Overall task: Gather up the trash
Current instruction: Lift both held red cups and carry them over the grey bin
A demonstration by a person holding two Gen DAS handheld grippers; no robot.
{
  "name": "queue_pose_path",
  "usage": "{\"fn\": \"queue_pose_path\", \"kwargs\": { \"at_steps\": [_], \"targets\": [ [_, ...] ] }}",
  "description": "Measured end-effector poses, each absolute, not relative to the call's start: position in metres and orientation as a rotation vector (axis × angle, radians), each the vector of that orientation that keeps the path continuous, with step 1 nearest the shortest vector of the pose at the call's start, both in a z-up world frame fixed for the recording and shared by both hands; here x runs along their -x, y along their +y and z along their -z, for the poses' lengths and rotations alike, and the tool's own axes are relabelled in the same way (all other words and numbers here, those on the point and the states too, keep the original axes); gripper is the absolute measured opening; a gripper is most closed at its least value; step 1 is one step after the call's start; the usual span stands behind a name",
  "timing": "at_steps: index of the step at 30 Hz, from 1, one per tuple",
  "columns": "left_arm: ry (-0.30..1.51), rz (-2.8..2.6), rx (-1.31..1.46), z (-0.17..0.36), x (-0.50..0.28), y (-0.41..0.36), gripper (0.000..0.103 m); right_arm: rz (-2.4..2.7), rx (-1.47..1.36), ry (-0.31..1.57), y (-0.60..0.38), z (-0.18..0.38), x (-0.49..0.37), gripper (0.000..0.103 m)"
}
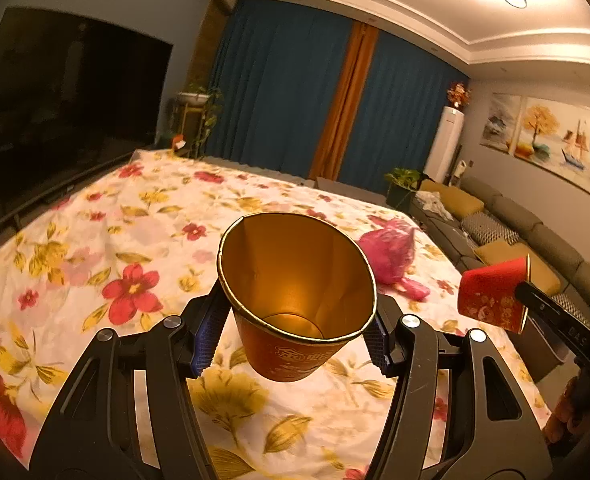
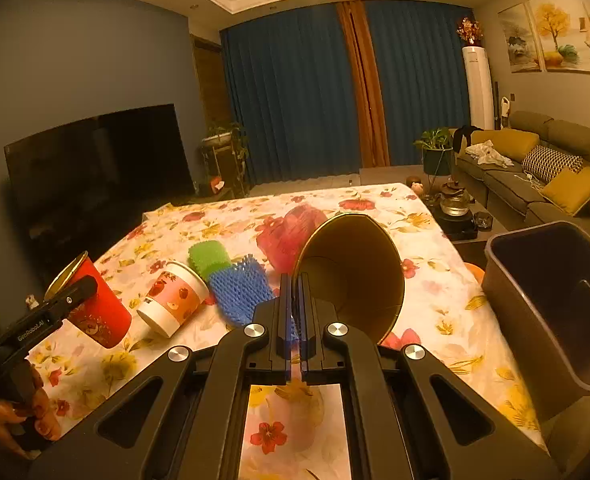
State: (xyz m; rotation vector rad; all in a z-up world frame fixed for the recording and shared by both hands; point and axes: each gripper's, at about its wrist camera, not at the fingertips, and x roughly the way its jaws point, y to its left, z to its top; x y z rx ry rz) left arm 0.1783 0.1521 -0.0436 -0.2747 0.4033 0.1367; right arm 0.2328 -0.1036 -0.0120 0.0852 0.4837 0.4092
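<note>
Above the floral table [image 2: 447, 316], beside the bin's rim [image 2: 535, 232], red cups [image 1: 295, 320] [image 2: 351, 276] are pinched by both grippers [image 1: 297, 334] [image 2: 295, 308]; the right-hand cup's base is hidden.

The one clear piece of writing is "GenRobot.AI", in small white letters along the black finger of the left gripper [image 2: 69, 300], at the near left. The red cup [image 1: 295, 312] it holds carries gold characters, too blurred to make out.

bin [image 2: 551, 304] right of table [image 2: 447, 320]
</note>
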Motion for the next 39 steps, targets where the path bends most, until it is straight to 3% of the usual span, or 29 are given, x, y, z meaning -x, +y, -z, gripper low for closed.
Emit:
{"fn": "queue_pose_path", "kwargs": {
  "at_steps": [15, 39],
  "targets": [
    [0.385, 0.022, 0.161, -0.001, -0.191, 0.051, 0.059, -0.319, -0.109, 0.415, -0.169, -0.012, -0.208, 0.004],
    [0.373, 0.325, 0.074, -0.004, -0.247, -0.124, 0.059, 0.001, -0.167, 0.352, -0.307, -0.019, -0.197, 0.004]
  ]
}}
